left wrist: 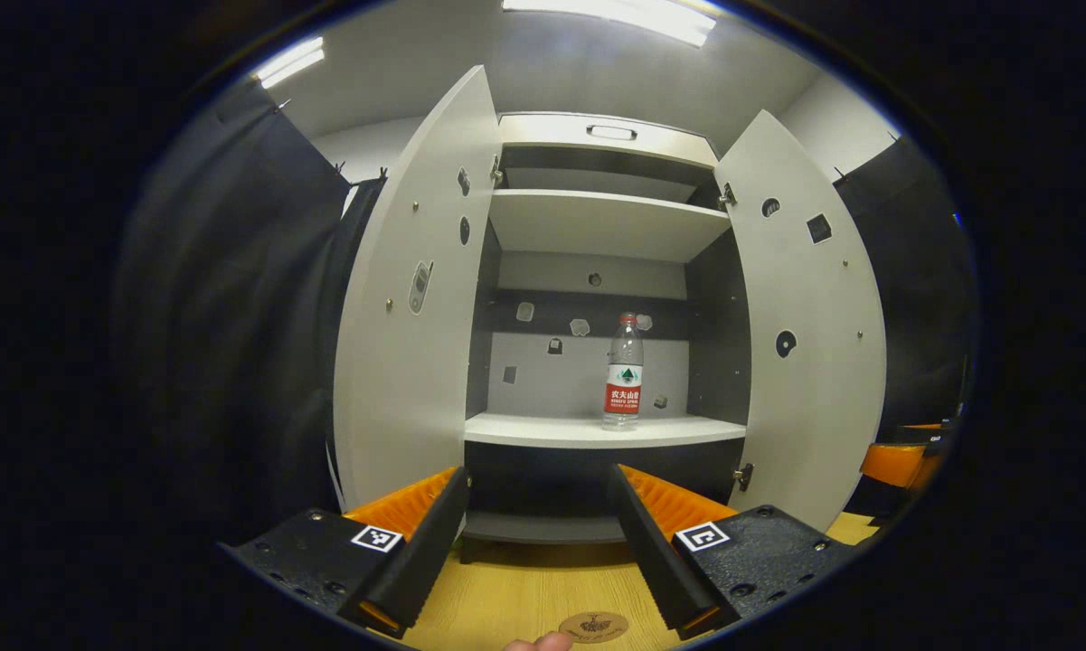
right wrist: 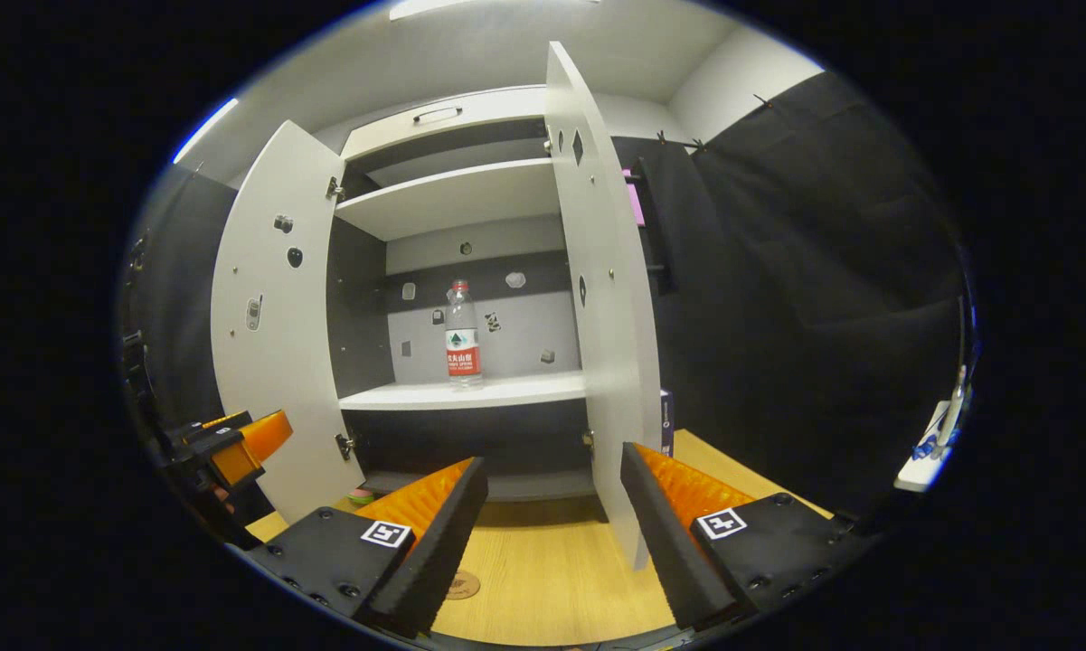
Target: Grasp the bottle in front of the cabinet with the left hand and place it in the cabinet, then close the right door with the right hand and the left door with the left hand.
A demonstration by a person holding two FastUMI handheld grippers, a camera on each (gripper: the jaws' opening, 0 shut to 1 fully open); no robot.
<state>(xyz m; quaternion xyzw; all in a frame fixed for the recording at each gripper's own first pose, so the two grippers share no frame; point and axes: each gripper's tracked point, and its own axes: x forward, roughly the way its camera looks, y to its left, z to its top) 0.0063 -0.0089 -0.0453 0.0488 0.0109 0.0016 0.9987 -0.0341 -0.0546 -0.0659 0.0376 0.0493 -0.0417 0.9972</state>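
A clear water bottle (left wrist: 624, 375) with a red label stands upright on the cabinet's middle shelf (left wrist: 543, 431), right of centre. Both grey doors are swung wide: the left door (left wrist: 407, 307) and the right door (left wrist: 805, 325). My left gripper (left wrist: 540, 488) is open and empty, low over the table and facing the cabinet. In the right gripper view the bottle (right wrist: 462, 334) shows inside, and the right door (right wrist: 610, 316) stands edge-on just ahead of my open, empty right gripper (right wrist: 553, 461). The left gripper (right wrist: 226, 448) is at the far left of that view, beside the left door (right wrist: 271, 316).
A wooden table (left wrist: 524, 588) carries the cabinet and a small round sticker (left wrist: 594, 626). An upper shelf (left wrist: 597, 221) sits above the bottle. Black cloth walls close in on both sides. A small dark box (right wrist: 665, 420) sits behind the right door, a white object (right wrist: 927, 461) at the far right.
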